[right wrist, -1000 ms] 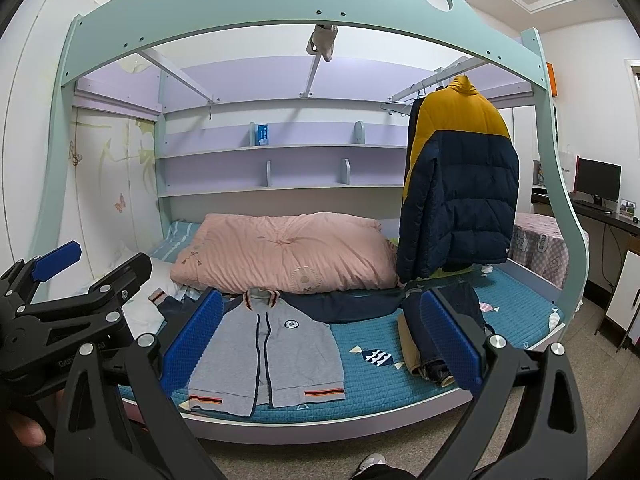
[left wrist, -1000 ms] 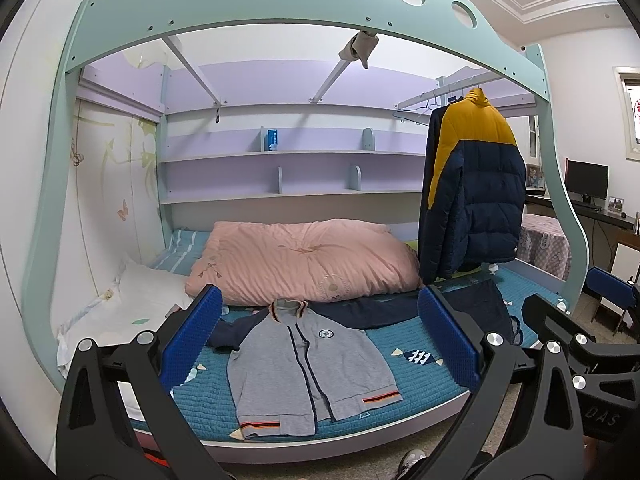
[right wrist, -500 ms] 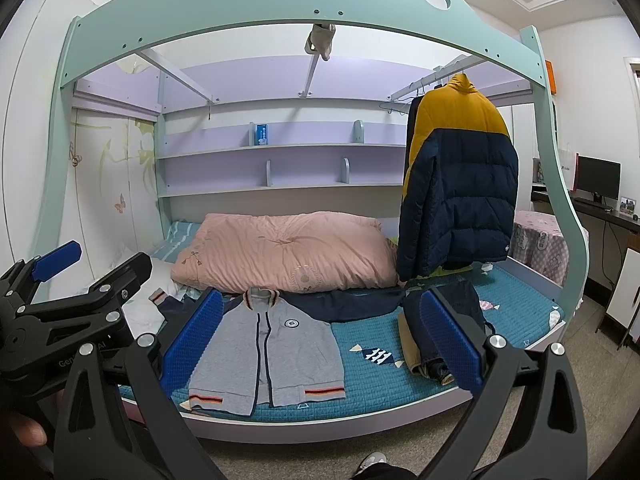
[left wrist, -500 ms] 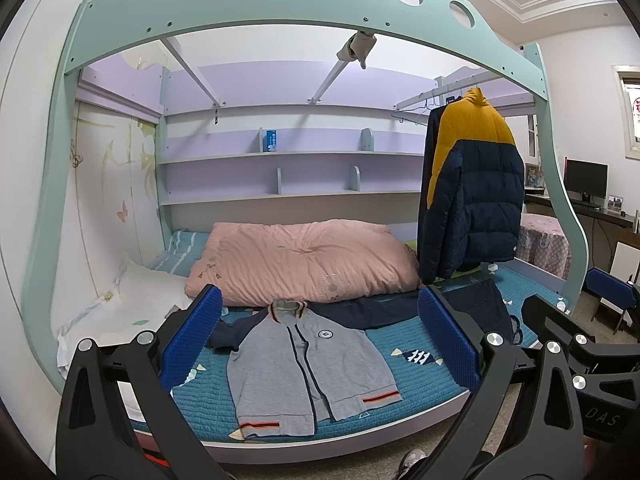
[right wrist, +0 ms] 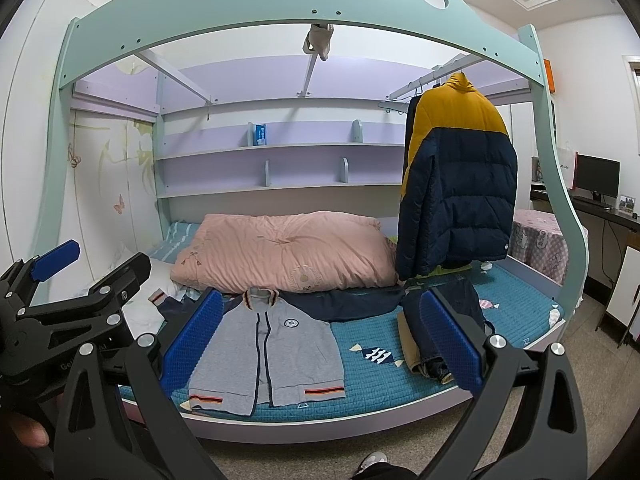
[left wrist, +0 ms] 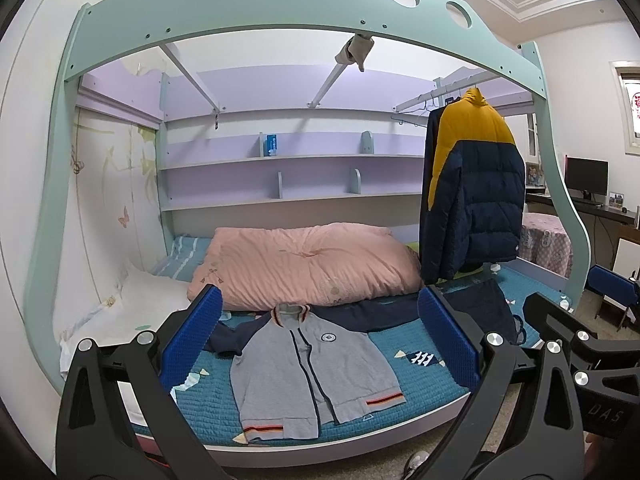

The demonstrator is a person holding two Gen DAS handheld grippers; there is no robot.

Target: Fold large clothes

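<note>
Here both grippers, left [left wrist: 320,340] and right [right wrist: 322,338], hang with fingers apart, gripping nothing. Jacket [left wrist: 312,372] lies flat on bed [left wrist: 420,384], beyond and between the fingers.

I am seeing a bunk bed frame [left wrist: 280,12] arching over a teal mattress cover [right wrist: 516,304]. A pink duvet [left wrist: 308,264] is lying along the mattress's back edge, a white pillow [left wrist: 132,300] sitting at its left end. A puffer jacket [right wrist: 460,184] is hanging near the right end. A blue box [left wrist: 271,146] is standing on the upper shelf [left wrist: 320,157]. A monitor [right wrist: 598,178] is sitting on the desk [right wrist: 616,210].
</note>
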